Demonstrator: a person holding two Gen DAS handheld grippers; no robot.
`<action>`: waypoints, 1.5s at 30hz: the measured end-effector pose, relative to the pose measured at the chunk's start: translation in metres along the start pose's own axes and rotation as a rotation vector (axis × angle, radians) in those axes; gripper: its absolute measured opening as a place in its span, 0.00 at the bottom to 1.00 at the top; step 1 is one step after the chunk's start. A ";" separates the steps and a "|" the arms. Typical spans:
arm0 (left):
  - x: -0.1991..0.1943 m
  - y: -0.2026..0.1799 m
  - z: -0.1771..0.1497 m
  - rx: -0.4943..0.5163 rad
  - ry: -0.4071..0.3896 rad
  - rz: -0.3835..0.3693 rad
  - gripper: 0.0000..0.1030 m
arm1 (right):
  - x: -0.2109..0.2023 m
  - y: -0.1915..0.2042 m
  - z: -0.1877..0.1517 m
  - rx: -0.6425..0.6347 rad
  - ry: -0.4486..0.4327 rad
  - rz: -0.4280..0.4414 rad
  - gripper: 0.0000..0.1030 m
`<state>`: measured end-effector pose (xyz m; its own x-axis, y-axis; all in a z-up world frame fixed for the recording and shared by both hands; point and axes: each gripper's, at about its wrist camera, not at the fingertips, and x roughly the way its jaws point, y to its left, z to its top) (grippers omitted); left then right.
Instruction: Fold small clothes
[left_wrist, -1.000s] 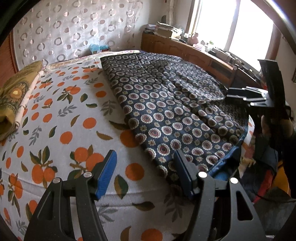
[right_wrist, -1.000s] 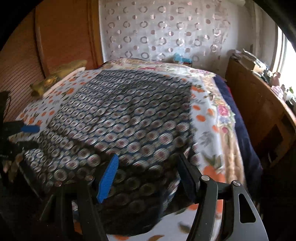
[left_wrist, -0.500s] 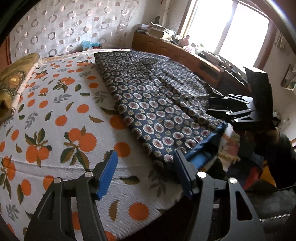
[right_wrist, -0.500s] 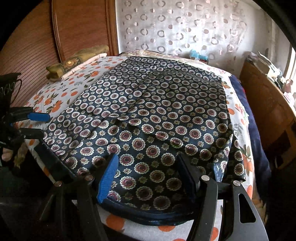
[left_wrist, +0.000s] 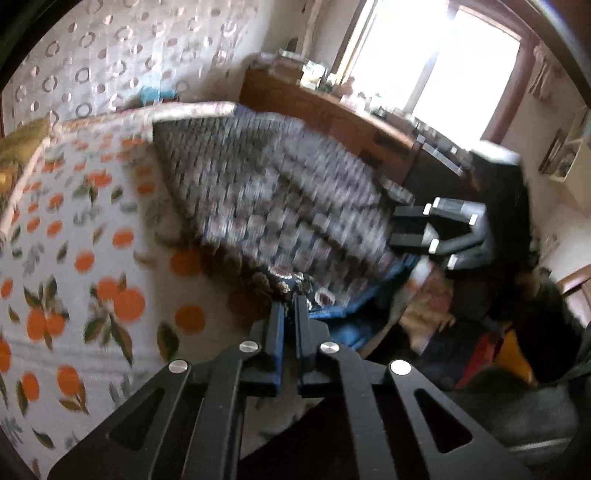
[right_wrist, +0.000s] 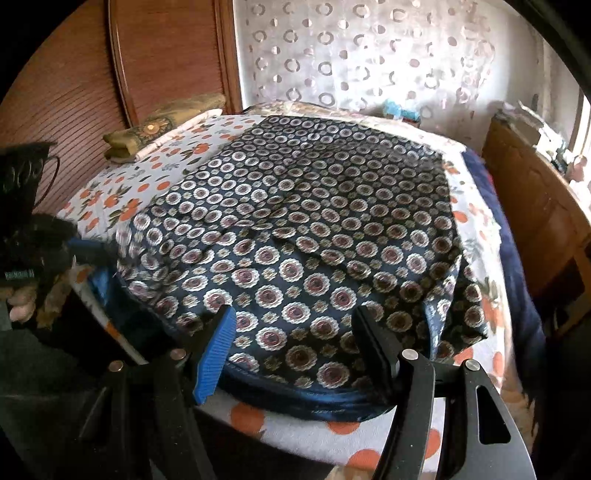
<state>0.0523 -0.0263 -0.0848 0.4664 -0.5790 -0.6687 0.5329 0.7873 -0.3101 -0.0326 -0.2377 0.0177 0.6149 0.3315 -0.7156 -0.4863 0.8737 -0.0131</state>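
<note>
Item: patterned navy cloth (right_wrist: 303, 236), spread on my orange-print bed (right_wrist: 122, 199). My left claw (left_wrist: 289, 306) clenched on its near corner; right claw (right_wrist: 295, 332) released, straddling the hem. Olive pillow (right_wrist: 162, 125) by headboard.

Left gripper (left_wrist: 289, 308): black angular frame, silver round screws, dark blue pads.
Right gripper (right_wrist: 295, 334): black frame, silver screws, one ribbed bright-blue pad (right_wrist: 216, 350), the other pad dark.

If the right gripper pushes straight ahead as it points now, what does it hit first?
Most likely the patterned navy cloth: the open right gripper already straddles its near hem at the bed's edge. Depth is uncertain.
</note>
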 end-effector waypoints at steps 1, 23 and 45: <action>-0.006 -0.004 0.009 0.010 -0.030 0.004 0.05 | -0.003 0.001 0.000 -0.002 -0.003 0.001 0.65; 0.002 -0.001 0.075 0.019 -0.150 0.063 0.04 | 0.000 -0.013 -0.011 -0.003 0.028 -0.045 0.65; -0.014 0.015 0.090 0.017 -0.214 0.142 0.05 | 0.002 -0.041 0.049 -0.072 -0.126 -0.064 0.06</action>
<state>0.1172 -0.0258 -0.0189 0.6753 -0.4961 -0.5457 0.4624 0.8613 -0.2107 0.0190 -0.2551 0.0510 0.7168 0.3217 -0.6187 -0.4840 0.8682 -0.1093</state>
